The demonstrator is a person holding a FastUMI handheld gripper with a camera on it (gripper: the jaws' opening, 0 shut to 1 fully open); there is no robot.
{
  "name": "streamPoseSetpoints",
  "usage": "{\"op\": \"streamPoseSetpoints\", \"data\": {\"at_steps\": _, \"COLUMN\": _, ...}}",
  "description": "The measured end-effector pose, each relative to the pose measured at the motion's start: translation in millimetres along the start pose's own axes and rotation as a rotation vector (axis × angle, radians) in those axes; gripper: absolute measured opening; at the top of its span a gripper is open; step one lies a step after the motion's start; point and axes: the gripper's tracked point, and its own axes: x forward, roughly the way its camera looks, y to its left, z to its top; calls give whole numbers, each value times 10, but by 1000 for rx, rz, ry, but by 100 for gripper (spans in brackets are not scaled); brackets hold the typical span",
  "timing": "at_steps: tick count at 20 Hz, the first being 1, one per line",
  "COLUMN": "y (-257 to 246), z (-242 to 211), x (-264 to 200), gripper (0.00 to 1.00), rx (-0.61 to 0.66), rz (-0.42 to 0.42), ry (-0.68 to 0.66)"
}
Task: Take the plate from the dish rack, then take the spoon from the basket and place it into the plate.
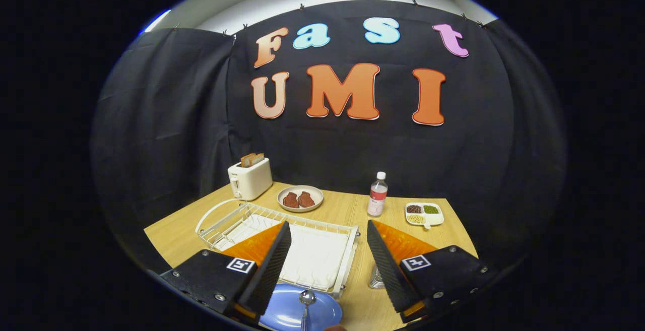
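A wooden tabletop (347,210) runs in front of the black cloth wall. At its far left corner stands a white toaster (249,179) with two slices of toast (251,159) poking up from its slots. Nearer and just right of it lies a white wire dish rack (307,250) with a looped handle at its left end and a white mat inside; no plate stands in it. Beyond the rack's far edge sits a round beige dish (300,198) holding two reddish-brown pieces of food.

Close in, at the rack's near edge, a blue plate (284,313) lies flat on the tabletop between the two fingers, hard by the left one. A metal spoon (306,305) rests in it, bowl pointing away toward the rack and handle running back.

The gripper (329,233) hangs above the plate and rack with its fingers spread wide and nothing between them.

Beside the right finger, partly hidden by it, is a small metal wire basket (376,278). Farther back stands a clear bottle (377,194) with a white cap and a pink label, and to its right a white divided tray (424,214) with dark, green and pale contents in separate compartments.
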Motion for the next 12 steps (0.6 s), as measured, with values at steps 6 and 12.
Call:
{"op": "streamPoseSetpoints", "data": {"at_steps": 6, "y": 29, "z": 365, "x": 95, "gripper": 97, "rx": -4, "rz": -25, "ry": -131}}
{"op": "streamPoseSetpoints", "data": {"at_steps": 12, "y": 34, "z": 592, "x": 108, "gripper": 97, "rx": -1, "rz": -32, "ry": -218}}
